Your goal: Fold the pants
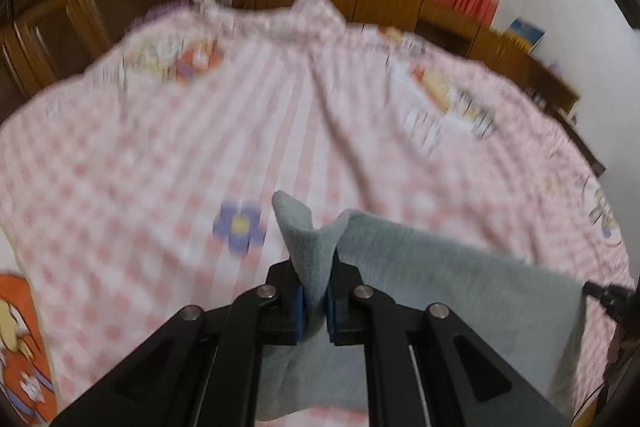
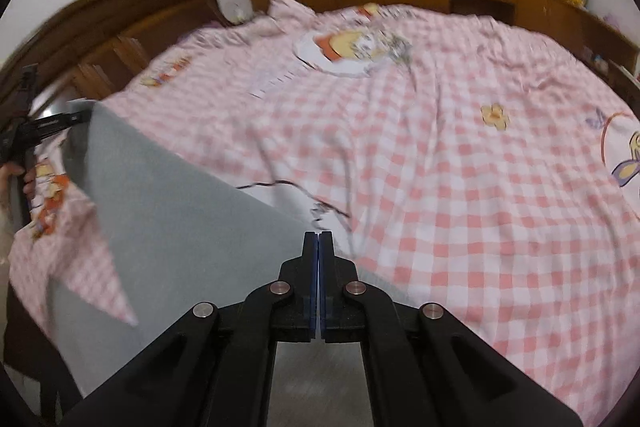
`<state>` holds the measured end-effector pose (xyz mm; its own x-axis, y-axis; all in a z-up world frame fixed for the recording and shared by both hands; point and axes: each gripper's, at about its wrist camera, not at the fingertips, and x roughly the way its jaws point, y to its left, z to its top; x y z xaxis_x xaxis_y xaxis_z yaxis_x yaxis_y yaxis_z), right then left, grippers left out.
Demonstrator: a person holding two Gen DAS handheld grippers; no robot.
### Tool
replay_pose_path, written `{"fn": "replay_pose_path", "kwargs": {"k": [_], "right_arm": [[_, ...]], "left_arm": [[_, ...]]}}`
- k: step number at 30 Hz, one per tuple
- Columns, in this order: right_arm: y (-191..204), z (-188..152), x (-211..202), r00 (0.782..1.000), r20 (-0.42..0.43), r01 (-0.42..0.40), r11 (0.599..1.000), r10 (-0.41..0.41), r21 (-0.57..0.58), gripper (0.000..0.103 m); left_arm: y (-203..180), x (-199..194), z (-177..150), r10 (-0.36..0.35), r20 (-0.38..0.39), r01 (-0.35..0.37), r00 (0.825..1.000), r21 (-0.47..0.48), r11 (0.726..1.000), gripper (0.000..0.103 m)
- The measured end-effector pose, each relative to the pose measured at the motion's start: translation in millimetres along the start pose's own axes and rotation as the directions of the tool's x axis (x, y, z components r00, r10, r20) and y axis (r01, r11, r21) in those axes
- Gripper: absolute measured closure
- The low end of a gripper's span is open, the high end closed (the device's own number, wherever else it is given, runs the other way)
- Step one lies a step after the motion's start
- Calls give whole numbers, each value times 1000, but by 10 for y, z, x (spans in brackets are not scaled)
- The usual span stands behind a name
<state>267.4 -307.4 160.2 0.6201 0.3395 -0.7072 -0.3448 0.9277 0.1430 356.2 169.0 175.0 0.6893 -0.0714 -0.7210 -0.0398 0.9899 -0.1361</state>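
Left gripper [image 1: 315, 301] clamps grey pants [image 1: 440, 267] | right gripper [image 2: 319, 247] pinches them | above checked bedspread [image 2: 460, 167]

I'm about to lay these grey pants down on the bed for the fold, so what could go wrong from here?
1. The left gripper pinches only a bunched corner of the grey pants; it might slip out.
2. The right gripper looks shut near the fabric's edge; that grip could be thin.
3. The checked bedspread is wrinkled, so the fold may land uneven.

No text, label or number is legible anywhere; both views are blurred.
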Motion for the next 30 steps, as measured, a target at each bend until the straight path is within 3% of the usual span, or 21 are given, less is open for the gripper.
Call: {"fn": "replay_pose_path", "kwargs": {"k": [3, 6, 8, 10, 14, 20, 23, 25, 26, 28, 30], "right_arm": [[151, -116, -139, 999, -31, -46, 997, 45, -63, 102], [287, -210, -17, 993, -120, -25, 992, 10, -123, 102], [274, -243, 148, 983, -184, -17, 992, -7, -125, 79], [260, -270, 348, 975, -213, 28, 987, -62, -160, 67], [248, -254, 723, 953, -269, 66, 963, -138, -261, 65], [209, -222, 1298, 912, -381, 24, 946, -152, -322, 65], [171, -278, 1496, 878, -456, -4, 951, -145, -308, 65], [189, -302, 1503, 884, -445, -5, 948, -145, -319, 68], [205, -312, 1482, 887, -442, -19, 947, -133, -321, 81], [266, -343, 1403, 895, -422, -8, 940, -145, -340, 95], [320, -341, 1316, 905, -392, 18, 936, -165, -352, 98]], "left_arm": [[-62, -293, 67, -3, 61, 1, 998, 32, 999, 95], [-43, -536, -94, -11, 67, 7, 998, 62, 998, 95], [54, -666, -302, -6, 45, 3, 999, 65, 998, 95], [131, -744, -493, 6, 25, -7, 1000, 48, 999, 95], [314, -834, -930, 9, -21, -9, 1000, 0, 1000, 95], [508, -757, -1341, 12, -79, -15, 997, -35, 999, 95], [534, -718, -1387, 11, -81, -13, 997, -35, 999, 95], [544, -698, -1389, 8, -84, -10, 996, -30, 999, 95], [536, -684, -1397, 4, -91, -6, 996, -26, 1000, 95], [520, -672, -1398, 2, -94, -4, 996, -22, 1000, 95], [506, -673, -1414, 4, -94, -5, 996, -9, 1000, 95]]}}
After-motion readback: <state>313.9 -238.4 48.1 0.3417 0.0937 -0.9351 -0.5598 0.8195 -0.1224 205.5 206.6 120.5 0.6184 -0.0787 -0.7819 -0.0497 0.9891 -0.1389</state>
